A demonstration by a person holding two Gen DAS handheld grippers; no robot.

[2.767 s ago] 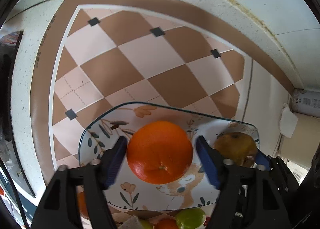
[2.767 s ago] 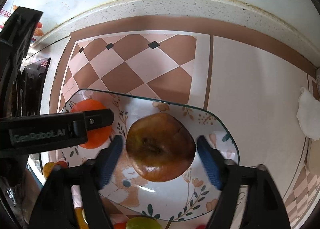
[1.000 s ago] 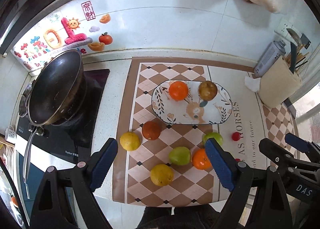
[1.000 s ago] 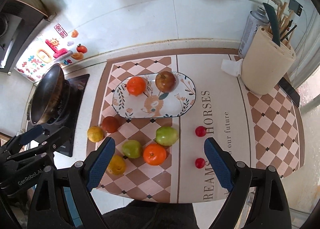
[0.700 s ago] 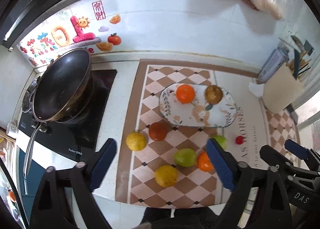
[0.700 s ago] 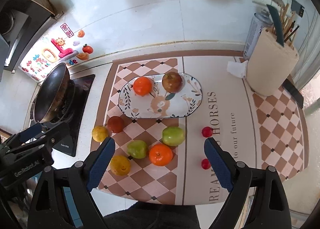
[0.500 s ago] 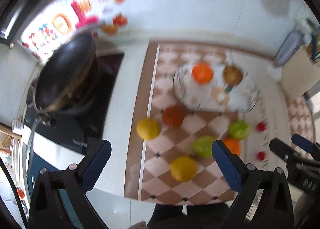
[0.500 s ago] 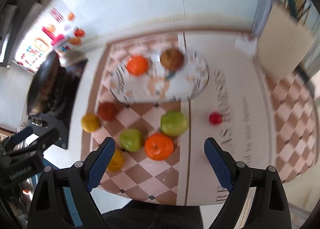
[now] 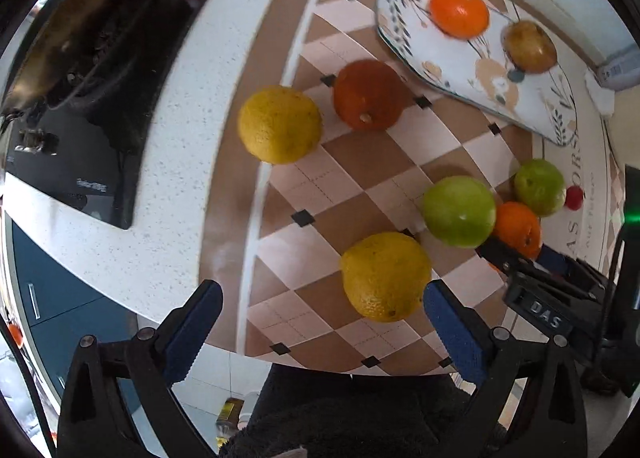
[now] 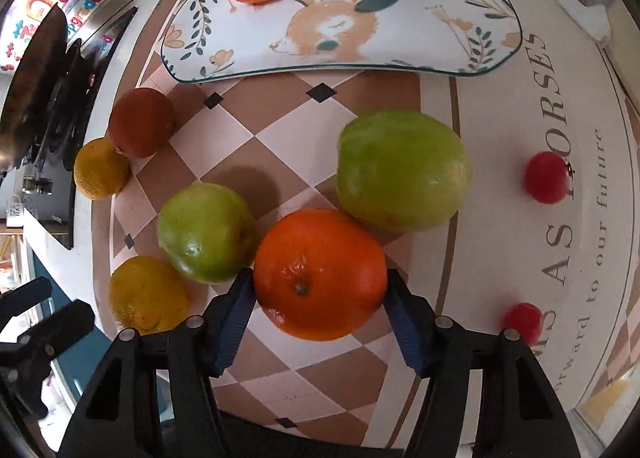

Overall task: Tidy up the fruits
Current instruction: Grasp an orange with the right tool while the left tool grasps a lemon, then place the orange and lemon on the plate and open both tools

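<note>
Mat (image 10: 280, 129) checkered brown and pale pink with small black diamonds. Plate (image 10: 460, 9) white with leaf sprigs and a tan animal print. Fruit: bright orange (image 10: 320, 274), two green apples (image 10: 402, 169), yellow lemons (image 9: 386, 276), small red tomatoes (image 10: 546, 176).

A speckled white counter (image 9: 172, 161) carries a checkered mat (image 10: 280, 145) strewn with loose fruit, a patterned plate (image 10: 400, 37) and a black cooktop (image 9: 80, 161).

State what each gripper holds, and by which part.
Left gripper holds nothing, open around a yellow fruit. Right gripper is closing on an orange's sides; a firm hold cannot be told.
</note>
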